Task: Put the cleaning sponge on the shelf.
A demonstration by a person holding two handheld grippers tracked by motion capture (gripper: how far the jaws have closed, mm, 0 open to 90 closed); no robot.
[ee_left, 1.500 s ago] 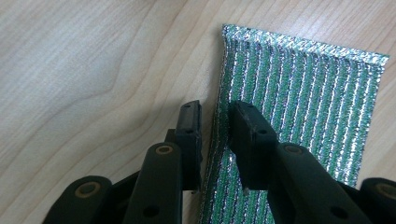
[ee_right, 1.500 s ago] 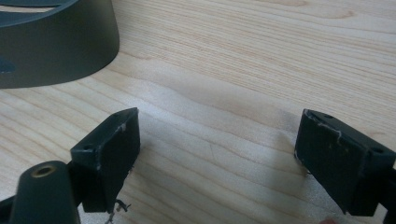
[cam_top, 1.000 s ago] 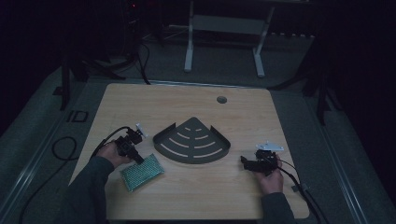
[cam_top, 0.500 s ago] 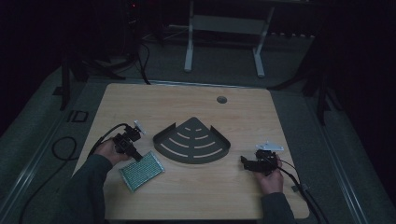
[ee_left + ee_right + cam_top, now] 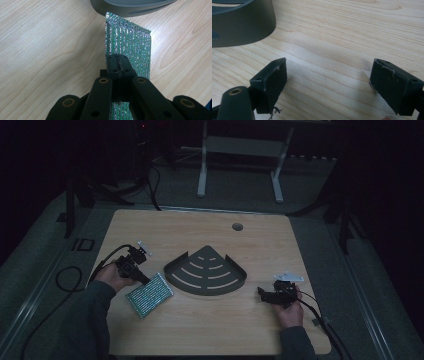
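The room is dark. The left gripper [image 5: 117, 65] hides part of the green sponge [image 5: 130, 47] it pinches, just left of the grey tray [image 5: 206, 271]. The right gripper [image 5: 328, 82], spread wide, rests right of the tray.

Black left claw [image 5: 117, 65] with brass rivets, trailing black cables, grey sleeves

Scouring pad [image 5: 130, 45] glittery woven green; shelf [image 5: 206, 271] matt grey; table [image 5: 200, 330] smooth pale wood.
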